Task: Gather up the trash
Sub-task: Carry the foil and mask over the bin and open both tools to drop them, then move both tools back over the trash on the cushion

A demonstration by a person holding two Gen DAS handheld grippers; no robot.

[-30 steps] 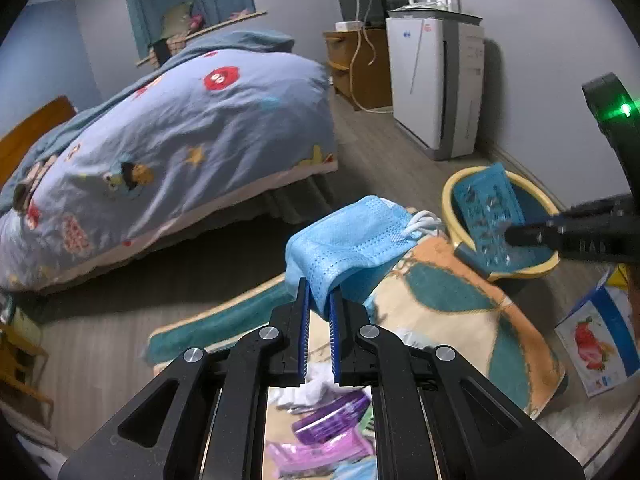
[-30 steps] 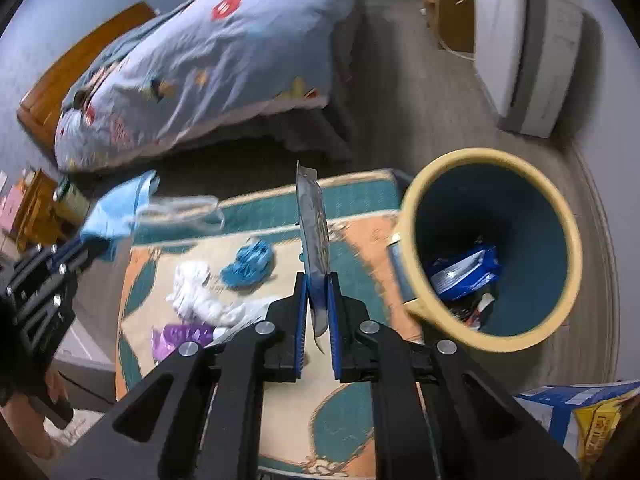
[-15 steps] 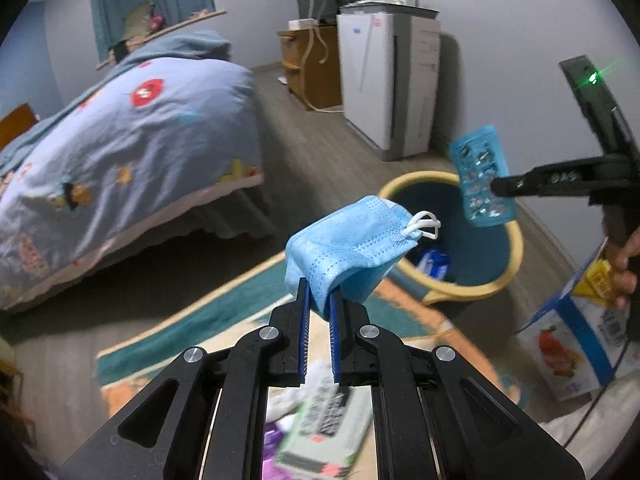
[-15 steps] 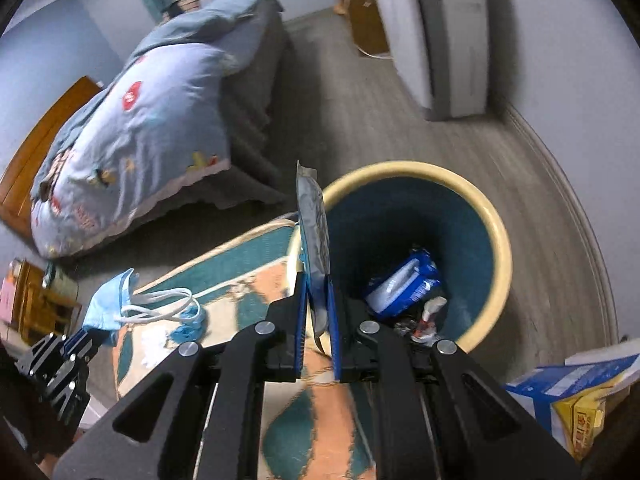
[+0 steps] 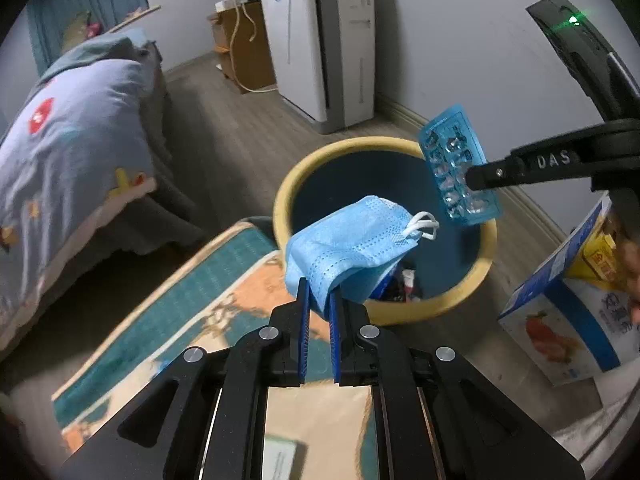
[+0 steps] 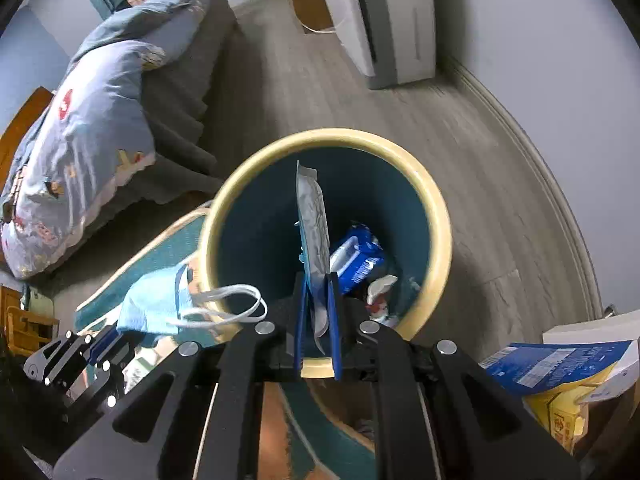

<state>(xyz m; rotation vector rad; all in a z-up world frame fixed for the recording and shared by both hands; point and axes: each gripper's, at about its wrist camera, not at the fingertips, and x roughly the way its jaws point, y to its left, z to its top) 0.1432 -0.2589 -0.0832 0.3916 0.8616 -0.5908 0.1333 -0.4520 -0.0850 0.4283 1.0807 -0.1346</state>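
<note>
My left gripper (image 5: 318,292) is shut on a blue face mask (image 5: 348,246) and holds it at the near rim of the yellow bin (image 5: 316,168). My right gripper (image 6: 316,284) is shut on a blue blister pack (image 6: 314,224), held edge-on above the open bin (image 6: 436,208). In the left wrist view the blister pack (image 5: 458,172) hangs over the bin's far right rim, pinched by the right gripper (image 5: 470,180). In the right wrist view the mask (image 6: 154,304) and left gripper (image 6: 112,338) sit left of the bin. Wrappers (image 6: 358,260) lie inside the bin.
A patterned rug (image 5: 192,308) lies left of the bin. A bed (image 5: 68,132) stands at the left. A white appliance (image 5: 324,40) stands by the back wall. A blue and yellow carton (image 5: 568,300) sits right of the bin, and shows in the right wrist view (image 6: 560,376).
Both grippers have moved toward the bin. The right gripper now holds the blister pack over the bin's opening, and the left has brought the mask to the bin's rim.
</note>
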